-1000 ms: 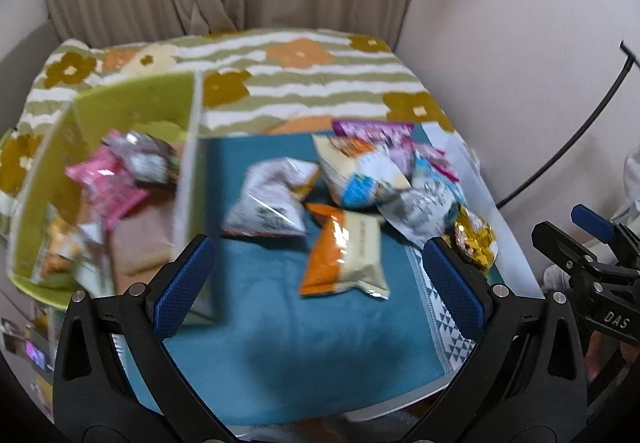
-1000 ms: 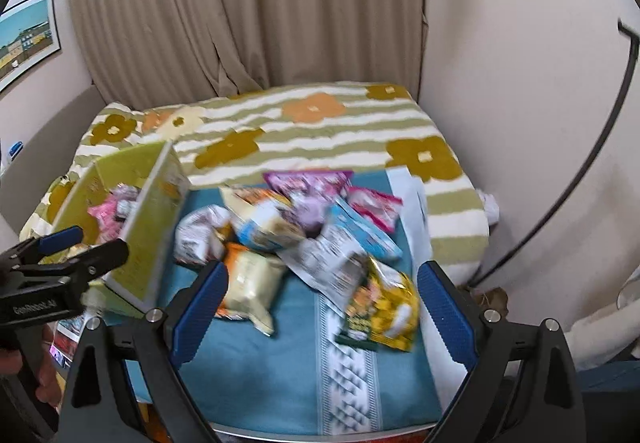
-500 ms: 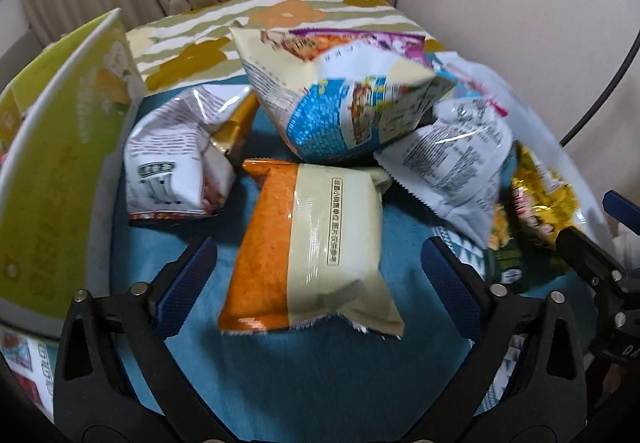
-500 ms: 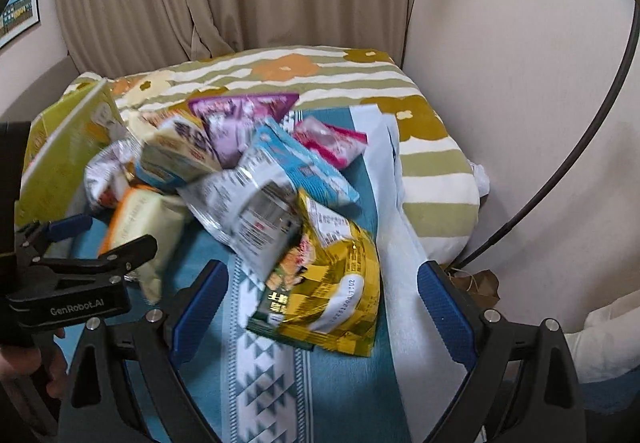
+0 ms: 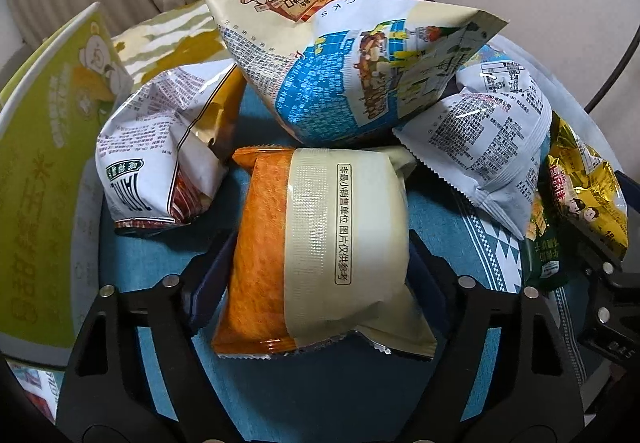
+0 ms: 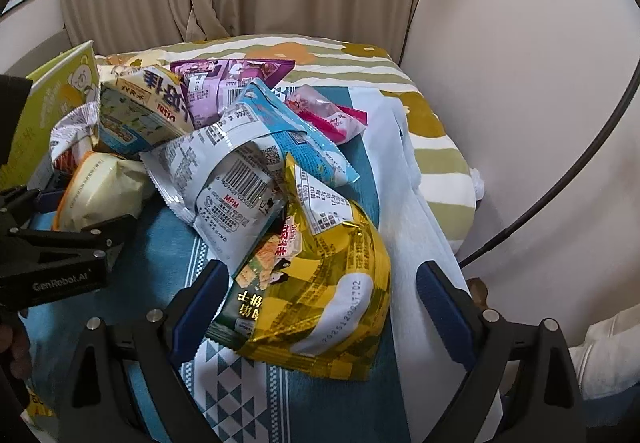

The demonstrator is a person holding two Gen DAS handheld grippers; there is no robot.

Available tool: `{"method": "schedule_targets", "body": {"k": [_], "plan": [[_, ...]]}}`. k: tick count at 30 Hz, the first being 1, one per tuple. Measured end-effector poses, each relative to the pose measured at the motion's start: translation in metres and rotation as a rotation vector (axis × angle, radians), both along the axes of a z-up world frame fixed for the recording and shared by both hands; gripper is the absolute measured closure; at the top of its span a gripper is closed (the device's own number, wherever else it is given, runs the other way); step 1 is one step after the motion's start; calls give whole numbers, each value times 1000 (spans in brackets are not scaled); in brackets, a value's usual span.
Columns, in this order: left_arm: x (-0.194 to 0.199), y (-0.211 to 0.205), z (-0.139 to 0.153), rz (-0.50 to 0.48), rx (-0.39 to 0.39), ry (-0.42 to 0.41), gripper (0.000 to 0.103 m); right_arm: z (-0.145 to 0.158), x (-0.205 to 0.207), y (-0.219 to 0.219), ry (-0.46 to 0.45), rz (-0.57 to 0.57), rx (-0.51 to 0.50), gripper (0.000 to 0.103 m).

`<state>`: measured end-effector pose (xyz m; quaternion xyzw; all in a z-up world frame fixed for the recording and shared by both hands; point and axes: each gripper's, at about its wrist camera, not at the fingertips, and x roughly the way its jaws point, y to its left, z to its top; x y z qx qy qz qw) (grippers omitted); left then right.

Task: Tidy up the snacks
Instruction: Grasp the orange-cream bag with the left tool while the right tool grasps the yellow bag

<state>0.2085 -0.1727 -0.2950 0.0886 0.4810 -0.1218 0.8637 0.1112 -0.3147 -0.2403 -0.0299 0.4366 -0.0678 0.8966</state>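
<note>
Noted left gripper [image 5: 318, 267] down on the blue cloth [image 5: 320, 395], jaws just drawn inward, blue pads [image 5: 212, 275] set against both long sides of the orange-and-cream packet [image 5: 320, 243]; recorded as a grip on that packet, lying flat with its sealed end toward the camera. Logged behind it, touching its far end, a large blue-and-cream bag [image 5: 340, 63] tilted up on the pile. Found a crumpled white bag [image 5: 152, 155] just beside the packet on the left and a white printed packet [image 5: 488, 147] on the right, leaning under the big bag. Marked the green box [image 5: 40, 183] standing at the far left edge of the cloth, wall upright. Noted right gripper [image 6: 320, 295] spread wide, jaws just eased slightly inward, straddling the yellow packet [image 6: 320, 283]; left pad close by the packet's dark green corner, right pad clear of it, so recorded as released, not grasping. Saw the yellow packet partly tucked under the white printed packet. Listed farther back a light blue packet [image 6: 288, 131], a purple bag [image 6: 228, 79] and a pink packet [image 6: 332, 115], all on the cloth over a striped floral bedcover [image 6: 432, 123].
</note>
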Motion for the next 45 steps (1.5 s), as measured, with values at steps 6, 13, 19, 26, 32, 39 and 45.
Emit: {"method": "schedule_targets", "body": {"k": [6,13,19,26,32,39,45], "plan": [[1,-2,-2,-13,2,-2,39,-4,8,4,11,14,-35,22],[-3,-1,1,-11,-3,7,41,-16,17,-3,76,-3,-3,48],[-11,6,4,8,-12,19,41,-14,15,-4,68,-3,7,50],[-21,17,17,33,-38,28,42,0,7,-4,44,-11,18,50],[-36,25,43,39,-52,11,42,22,-2,1,13,-4,27,50],[-63,41,89,59,-92,-20,42,61,-10,14,-37,31,38,50],[-69,70,133,92,-126,-72,42,99,-13,35,-91,79,41,50]]}}
